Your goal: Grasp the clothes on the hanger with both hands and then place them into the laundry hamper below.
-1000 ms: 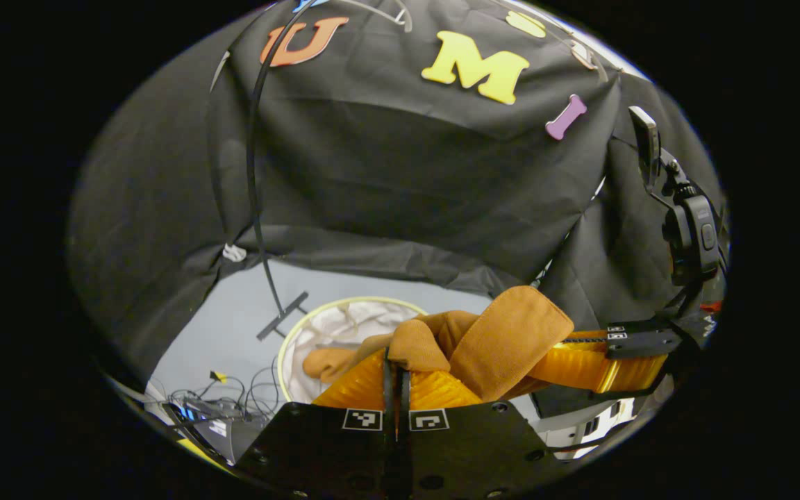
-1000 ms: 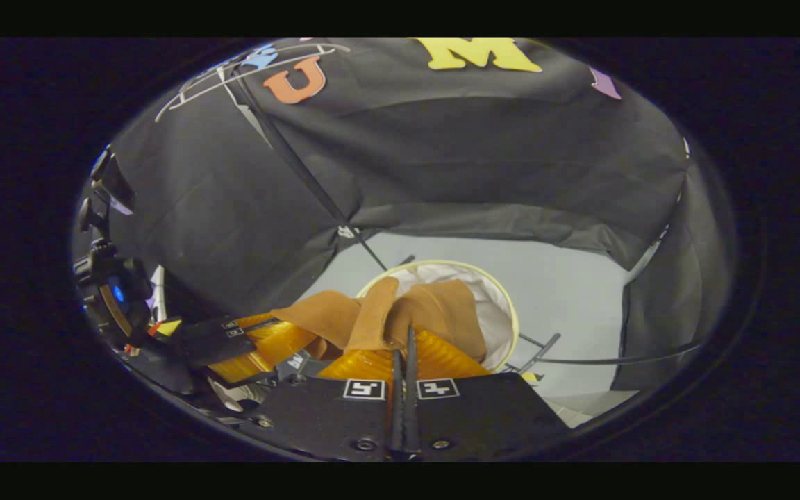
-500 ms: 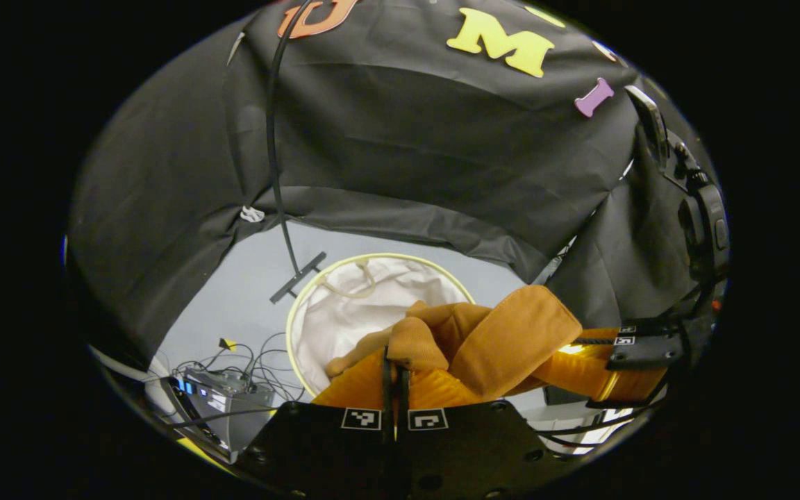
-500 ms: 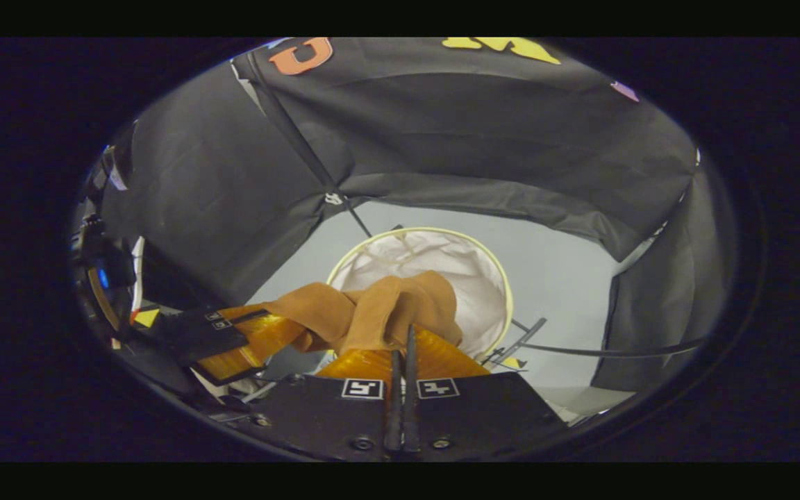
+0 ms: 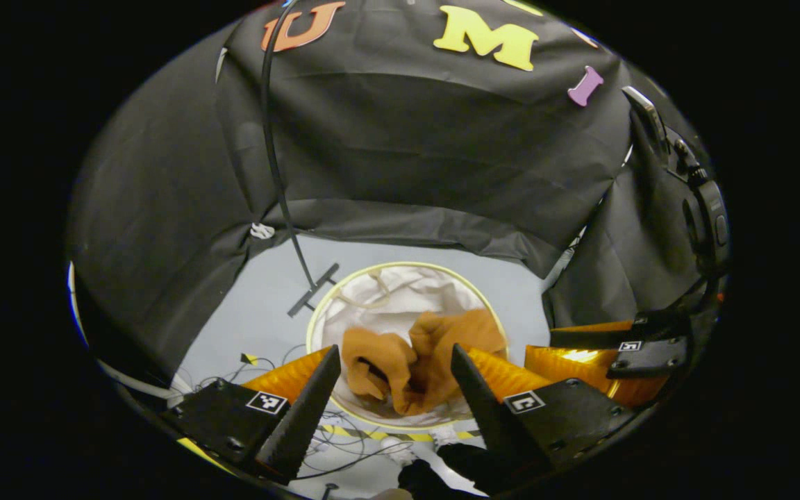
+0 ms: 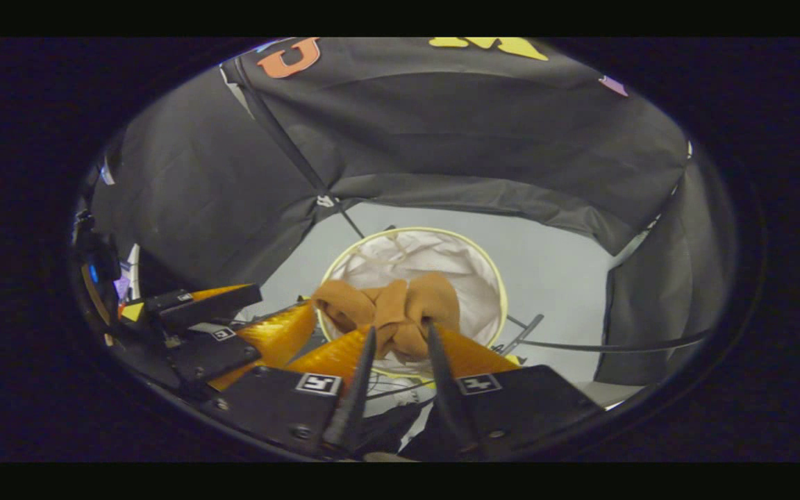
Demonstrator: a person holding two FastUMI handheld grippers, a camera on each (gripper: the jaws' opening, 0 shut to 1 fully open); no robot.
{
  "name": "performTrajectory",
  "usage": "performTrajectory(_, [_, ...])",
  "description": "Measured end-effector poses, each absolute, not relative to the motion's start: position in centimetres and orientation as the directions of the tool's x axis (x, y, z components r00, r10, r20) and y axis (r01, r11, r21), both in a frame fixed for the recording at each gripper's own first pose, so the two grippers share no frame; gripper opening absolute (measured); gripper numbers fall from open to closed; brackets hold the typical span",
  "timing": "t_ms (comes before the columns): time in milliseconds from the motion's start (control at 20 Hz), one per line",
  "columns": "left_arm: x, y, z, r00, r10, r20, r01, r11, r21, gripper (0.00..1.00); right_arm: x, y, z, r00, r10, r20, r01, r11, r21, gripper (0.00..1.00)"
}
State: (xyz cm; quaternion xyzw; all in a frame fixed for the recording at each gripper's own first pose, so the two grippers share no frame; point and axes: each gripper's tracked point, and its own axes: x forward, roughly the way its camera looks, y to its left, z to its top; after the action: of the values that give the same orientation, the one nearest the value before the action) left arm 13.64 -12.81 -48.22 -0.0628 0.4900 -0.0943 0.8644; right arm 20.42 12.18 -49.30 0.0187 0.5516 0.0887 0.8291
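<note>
Hand-held gripper (image 5: pixel 394 355) spread above hamper (image 5: pixel 323 312)

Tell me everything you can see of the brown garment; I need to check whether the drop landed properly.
The brown garment is a soft, suede-like tan cloth, crumpled into rounded folds. It sits within the round opening of the laundry hamper, against its white lining, toward the near rim. Whether it has fully settled cannot be told. The left gripper and right gripper both stand open above it, fingers apart and not pressing it.
</note>
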Motion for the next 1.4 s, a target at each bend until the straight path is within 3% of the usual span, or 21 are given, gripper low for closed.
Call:
performTrajectory(100, [13.5,-12.7,-48.0,0.499,-0.22,-0.838,0.103,0.975,-0.195,0.97,20.3,11.8,-49.2,0.39,0.148,-0.909,-0.119,0.987,0.109,0.65])
performTrajectory(500, [12.5,-11.8,-46.4,0.531,-0.213,-0.82,0.103,0.977,-0.187,0.97,20.9,11.7,-47.2,0.478,0.115,-0.871,-0.13,0.99,0.059,0.66])
performTrajectory(900, [13.2,-10.1,-35.8,0.724,-0.171,-0.668,0.108,0.985,-0.135,0.97,19.1,11.6,-38.1,0.667,0.122,-0.735,-0.176,0.984,0.004,0.67])
performTrajectory(1050, [13.5,-9.5,-29.2,0.809,-0.138,-0.572,0.09,0.99,-0.112,0.96,18.5,10.3,-32.7,0.748,0.148,-0.647,-0.177,0.984,0.02,0.78])
performTrajectory(1300, [12.4,-10.5,-19.4,0.91,-0.097,-0.402,0.083,0.995,-0.052,0.96,16.5,7.1,-21.4,0.876,0.174,-0.45,-0.202,0.979,-0.014,0.84])
performTrajectory(1400, [11.4,-11.0,-15.0,0.943,-0.065,-0.325,0.063,0.998,-0.016,0.96,15.2,5.7,-17.4,0.913,0.189,-0.361,-0.216,0.976,-0.033,0.96])
